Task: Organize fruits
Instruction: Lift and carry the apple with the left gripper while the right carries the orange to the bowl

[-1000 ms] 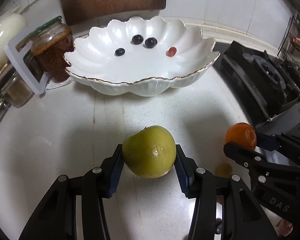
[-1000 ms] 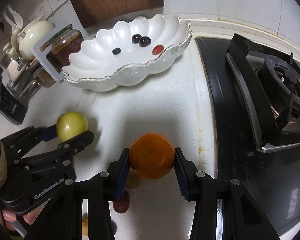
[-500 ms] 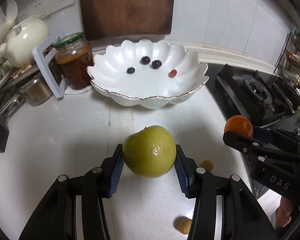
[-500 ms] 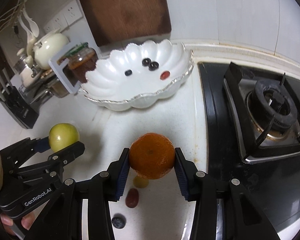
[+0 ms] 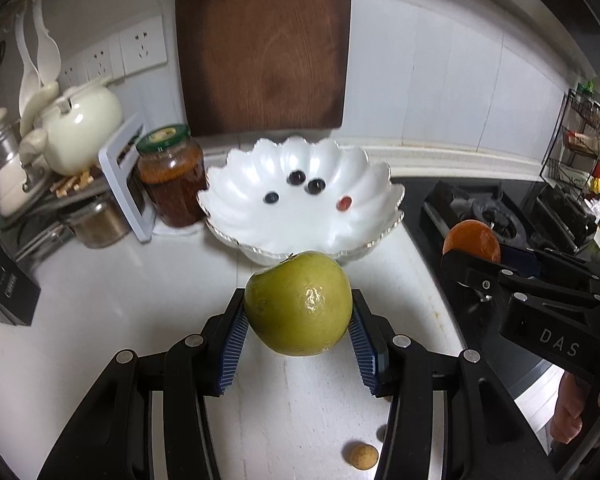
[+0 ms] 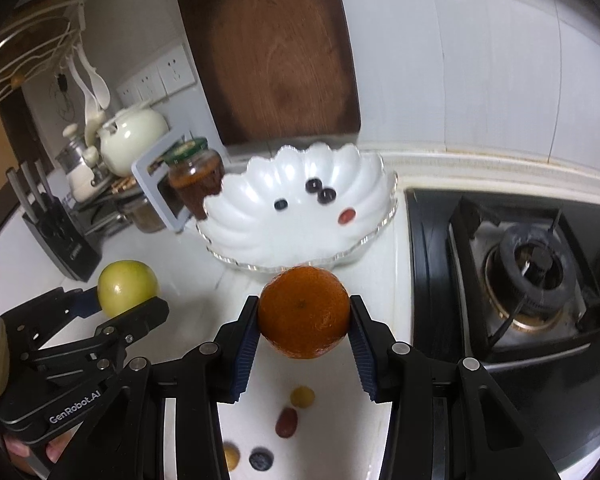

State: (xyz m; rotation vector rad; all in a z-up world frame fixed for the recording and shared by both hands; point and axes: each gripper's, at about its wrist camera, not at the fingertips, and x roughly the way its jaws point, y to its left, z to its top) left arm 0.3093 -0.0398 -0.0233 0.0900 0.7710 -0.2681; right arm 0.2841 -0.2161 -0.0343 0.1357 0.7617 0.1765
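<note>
Both fruits are in the air, so the step in hand looks like the carry toward the bowl (image 5: pixel 220 204). The left gripper (image 5: pixel 298 330) is clamped on a green apple (image 5: pixel 298 304), its blue pads (image 5: pixel 232 338) pressing both flanks, and the apple hangs above the white counter (image 5: pixel 100 300). The right gripper (image 6: pixel 303 330) holds an orange (image 6: pixel 303 312) the same way.

From the left wrist view the bowl lies at 12 o'clock beyond the apple, and the orange sits at about 3 o'clock. From the right wrist view the apple is at 9 o'clock and the stove burner (image 6: pixel 534 272) at 3 o'clock. The scalloped white bowl already contains 3 dark berries (image 6: pixel 280 204) and 1 red grape (image 6: pixel 346 216). A jar (image 5: pixel 170 180) stands just beside the bowl's rim at 9 o'clock.

Next, I judge, each gripper needs to travel forward over the near rim, lower, then let go gently so the fruit does not roll onto the berries or knock the rim. Going in one at a time would keep the 2 grippers from crowding.

More small fruits remain on the counter beneath the right gripper: a yellow one (image 6: pixel 302 396), a red one (image 6: pixel 286 422), a blue one (image 6: pixel 261 459), and perhaps another half hidden.
</note>
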